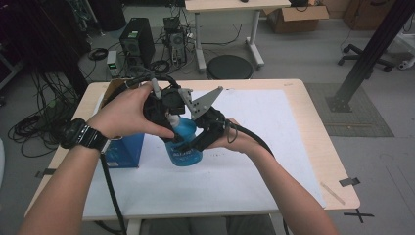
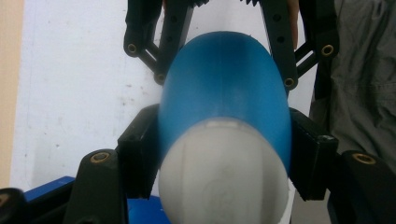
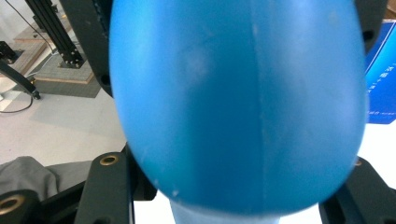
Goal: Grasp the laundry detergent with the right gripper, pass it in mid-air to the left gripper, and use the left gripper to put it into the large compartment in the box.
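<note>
On the white mat (image 1: pixel 274 147) covering the table (image 1: pixel 313 122), toward its left edge, one blue box (image 1: pixel 125 149) stands half hidden behind the left hand (image 1: pixel 125 115), and one blue bottle (image 1: pixel 183 142) stands upright near the mat's middle, its label only a blur. The left gripper (image 1: pixel 171 122) is clamped on the bottle's top, jaws pressed to either side just below the white cap (image 2: pixel 224 172), which the hand partly covers from above. The right gripper (image 1: pixel 188 144) is clamped on the bottle's body from the right, which bulges so close in its own view that both jaws are cut off.
</note>
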